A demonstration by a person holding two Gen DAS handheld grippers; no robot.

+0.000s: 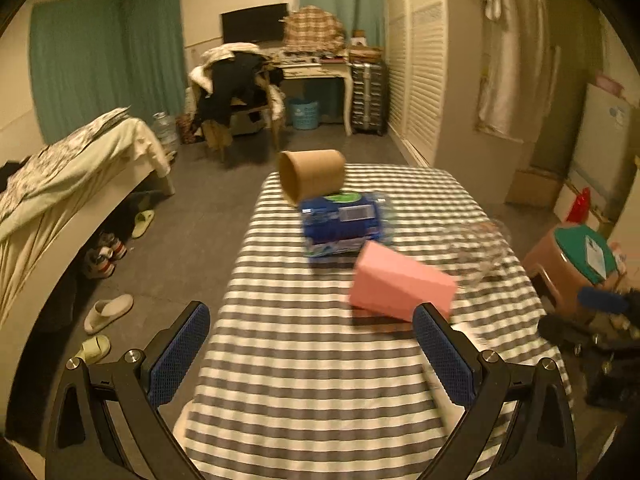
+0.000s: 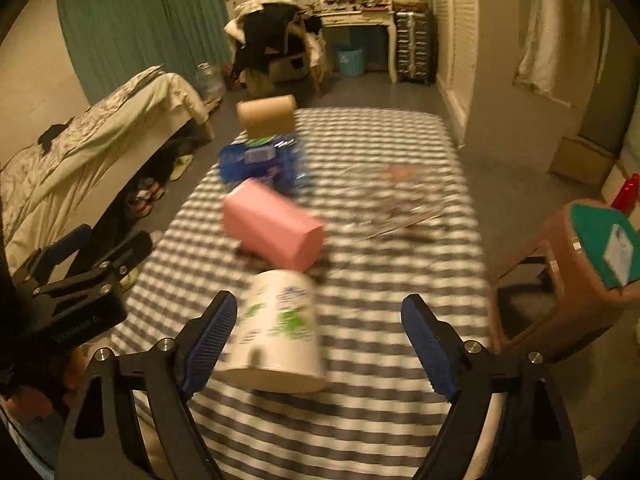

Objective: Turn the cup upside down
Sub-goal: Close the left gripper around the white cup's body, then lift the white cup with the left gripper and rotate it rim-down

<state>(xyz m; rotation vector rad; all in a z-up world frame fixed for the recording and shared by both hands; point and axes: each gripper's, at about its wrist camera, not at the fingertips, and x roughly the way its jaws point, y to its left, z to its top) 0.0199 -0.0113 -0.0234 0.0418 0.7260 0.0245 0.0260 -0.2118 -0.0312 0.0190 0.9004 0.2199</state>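
Lying on its side on the striped worktop (image 2: 380,140), the white cup (image 2: 280,328) with green print rests between the spread fingers of the right hand-held gripper (image 2: 318,344), closer to the left finger (image 2: 208,344); contact cannot be told through the motion blur. Its wide end faces the camera and its narrow end points away. The right hand-held gripper's jaws stand wide apart and hold nothing.

Just beyond the cup, a pink box (image 2: 272,226) lies tilted on the worktop, near the cup's far end. Behind the box sits a blue packet (image 2: 260,160), and past that a brown paper cup (image 2: 267,116) lies on its side at the far left of the worktop, apparently resting on the packet's far edge. A crumpled clear wrapper (image 2: 400,200) lies to the right of the box.

The left hand-held gripper (image 1: 312,354) hovers over the near left part of the worktop (image 1: 320,400), jaws likewise wide and empty; in its view the pink box (image 1: 400,284) lies ahead beside the right finger (image 1: 444,356), with the blue packet (image 1: 344,224) and brown paper cup (image 1: 312,176) farther off. The white cup is not seen in this view.

A brown stool (image 2: 568,280) stands right of the worktop and a bed (image 2: 100,140) to its left.
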